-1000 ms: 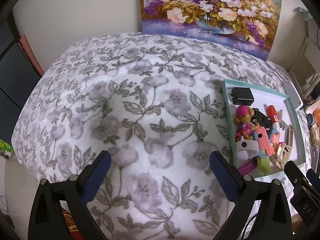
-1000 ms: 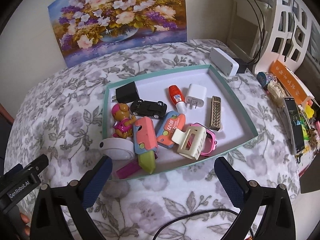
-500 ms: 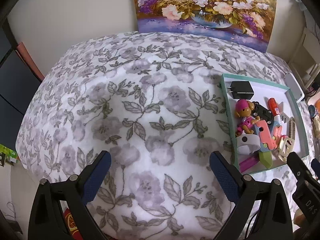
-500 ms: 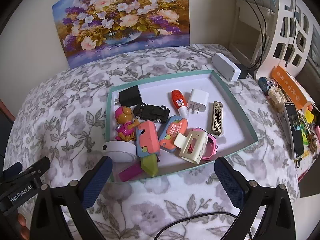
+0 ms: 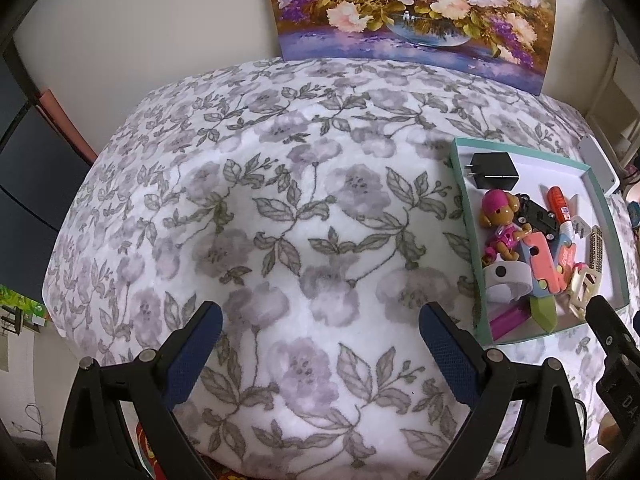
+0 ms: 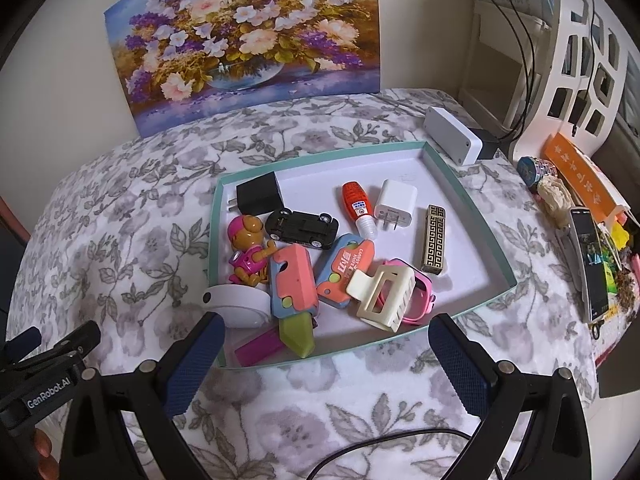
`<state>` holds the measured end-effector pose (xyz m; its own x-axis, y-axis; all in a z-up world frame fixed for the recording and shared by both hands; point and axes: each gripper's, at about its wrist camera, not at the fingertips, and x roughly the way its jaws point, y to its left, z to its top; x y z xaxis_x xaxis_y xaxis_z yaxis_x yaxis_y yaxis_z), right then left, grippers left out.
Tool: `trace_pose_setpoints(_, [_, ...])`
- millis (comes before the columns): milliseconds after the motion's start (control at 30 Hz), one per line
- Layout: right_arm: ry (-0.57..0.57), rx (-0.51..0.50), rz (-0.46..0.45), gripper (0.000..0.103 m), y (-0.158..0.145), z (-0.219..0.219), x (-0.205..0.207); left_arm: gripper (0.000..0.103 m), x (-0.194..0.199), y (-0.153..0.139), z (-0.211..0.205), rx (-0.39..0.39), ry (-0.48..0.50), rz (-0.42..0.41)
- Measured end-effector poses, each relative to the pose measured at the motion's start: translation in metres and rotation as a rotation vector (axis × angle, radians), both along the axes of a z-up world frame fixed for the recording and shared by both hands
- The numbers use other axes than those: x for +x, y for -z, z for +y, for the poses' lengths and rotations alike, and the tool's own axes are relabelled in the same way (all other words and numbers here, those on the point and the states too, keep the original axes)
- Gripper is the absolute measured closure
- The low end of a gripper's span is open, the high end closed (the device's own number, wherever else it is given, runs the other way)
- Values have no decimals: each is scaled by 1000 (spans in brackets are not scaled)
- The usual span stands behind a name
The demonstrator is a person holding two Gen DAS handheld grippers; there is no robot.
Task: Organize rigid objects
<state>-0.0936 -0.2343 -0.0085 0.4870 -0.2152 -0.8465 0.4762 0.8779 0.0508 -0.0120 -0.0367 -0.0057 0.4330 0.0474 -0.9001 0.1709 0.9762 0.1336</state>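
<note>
A teal-rimmed white tray (image 6: 494,236) (image 5: 602,200) holds several small objects: a black charger (image 6: 258,198), a pink-capped dog toy (image 6: 248,250), a black toy car (image 6: 304,226), an orange glue bottle (image 6: 356,204), a white charger (image 6: 396,204), a gold lighter (image 6: 434,238), a cream hair clip (image 6: 382,296) and a pink-and-green toy knife (image 6: 294,296). My right gripper (image 6: 326,352) is open and empty, just in front of the tray's near edge. My left gripper (image 5: 320,344) is open and empty over the floral cloth, left of the tray.
A floral cloth (image 5: 280,220) covers the table. A flower painting (image 6: 248,40) leans on the back wall. A white box (image 6: 452,134), a phone (image 6: 590,260) and clutter lie right of the tray. A white shelf (image 6: 584,60) stands at far right.
Both grippers have drawn back and risen slightly, so the tray and cloth look a bit farther off. Both stay open. Nothing in the tray has moved.
</note>
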Motion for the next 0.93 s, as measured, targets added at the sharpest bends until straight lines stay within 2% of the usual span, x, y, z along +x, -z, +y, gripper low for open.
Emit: trace_pose_setpoints(933, [-13, -8, 13, 0, 4, 0, 2, 4, 0, 1, 1, -5, 14, 8])
